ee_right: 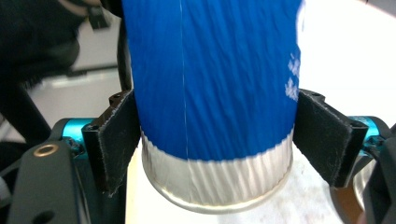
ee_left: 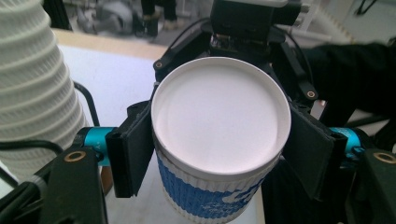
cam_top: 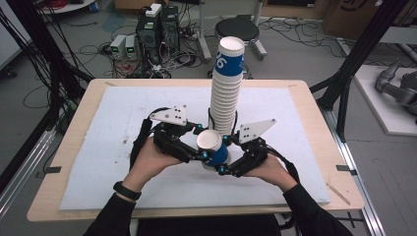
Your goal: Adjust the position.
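The high view looks forward and down from above my side of the surface (cam_top: pixel 123 128), taking in its whole top, my forearms at the near edge and the floor beyond the far edge. The left gripper view rides low on my left gripper (ee_left: pixel 215 154), very close, looking along its fingers (ee_left: pixel 133 154) at the blue cup's (ee_left: pixel 219 140) mouth with my right gripper (ee_left: pixel 254 21) beyond. The right gripper view sits nearer still on my right gripper (ee_right: pixel 217 144), facing that cup's (ee_right: pixel 210 84) side wall, which all three views share.

Left gripper (cam_top: pixel 200 142), right gripper (cam_top: pixel 222 153) both clamp blue cup (cam_top: pixel 213 148) before cup stack (cam_top: pixel 226 86).
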### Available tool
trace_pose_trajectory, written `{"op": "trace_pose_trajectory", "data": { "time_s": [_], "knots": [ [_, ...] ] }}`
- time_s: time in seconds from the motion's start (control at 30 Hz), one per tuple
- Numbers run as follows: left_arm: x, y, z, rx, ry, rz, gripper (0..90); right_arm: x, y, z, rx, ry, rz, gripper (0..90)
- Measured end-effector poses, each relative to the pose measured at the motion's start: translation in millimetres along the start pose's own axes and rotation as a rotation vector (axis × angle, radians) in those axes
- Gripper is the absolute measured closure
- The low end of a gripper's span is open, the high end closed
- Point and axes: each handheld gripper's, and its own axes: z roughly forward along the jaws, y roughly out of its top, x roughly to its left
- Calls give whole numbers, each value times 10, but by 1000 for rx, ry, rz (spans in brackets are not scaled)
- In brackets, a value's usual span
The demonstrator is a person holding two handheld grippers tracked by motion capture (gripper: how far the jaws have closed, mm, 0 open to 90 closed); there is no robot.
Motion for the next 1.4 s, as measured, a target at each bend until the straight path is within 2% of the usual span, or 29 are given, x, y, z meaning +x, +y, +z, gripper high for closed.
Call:
{"op": "trace_pose_trajectory", "data": {
  "time_s": [0.07,0.1,0.13,0.17,0.23,0.27,0.3,0.37,0.47,0.53,0.57,0.73,0.77,0.9,1.2,1.33,1.37,1.4],
  "knots": [
    [23,-16,-60,-69,-6,-10,296,-17,3,-76,-72,2,24,157],
    [23,-16,-60,-69,-6,-10,296,-17,3,-76,-72,2,24,157],
    [32,-23,-79,-92,-12,-14,296,-16,2,-90,-87,6,31,155],
    [40,-32,-97,-134,-17,-20,296,-11,4,-126,-135,7,34,155],
    [44,-38,-109,-164,-18,-25,297,-6,9,-144,-162,2,35,155],
    [44,-38,-109,-164,-18,-25,297,-6,9,-144,-162,2,35,155],
    [49,-47,-117,-191,-19,-28,297,-4,10,-162,-199,1,49,154],
    [45,-52,-114,-209,-14,-28,297,-4,10,-166,-217,-1,59,148],
    [41,-54,-109,-213,-8,-25,298,-9,7,-166,-231,-4,75,141],
    [39,-54,-106,-228,-15,-28,298,-11,6,-162,-230,2,77,141],
    [33,-53,-109,-242,-16,-31,298,-11,1,-152,-224,-12,74,141],
    [42,-58,-117,-257,-27,-34,298,-3,-6,-116,-218,-12,73,141],
    [48,-69,-114,-276,-34,-44,298,0,-5,-110,-224,-9,68,141],
    [55,-86,-98,-293,-41,-56,299,10,-4,-90,-229,-5,70,147],
    [42,-84,-87,-262,-38,-49,295,-9,-7,-107,-201,4,58,205],
    [41,-57,-106,-206,-33,-39,265,-19,-9,-102,-163,9,48,214],
    [37,-39,-107,-167,-23,-46,234,-22,-8,-102,-151,10,49,215],
    [34,-25,-112,-133,-19,-42,210,-36,-2,-97,-114,20,47,222]
  ]
}}
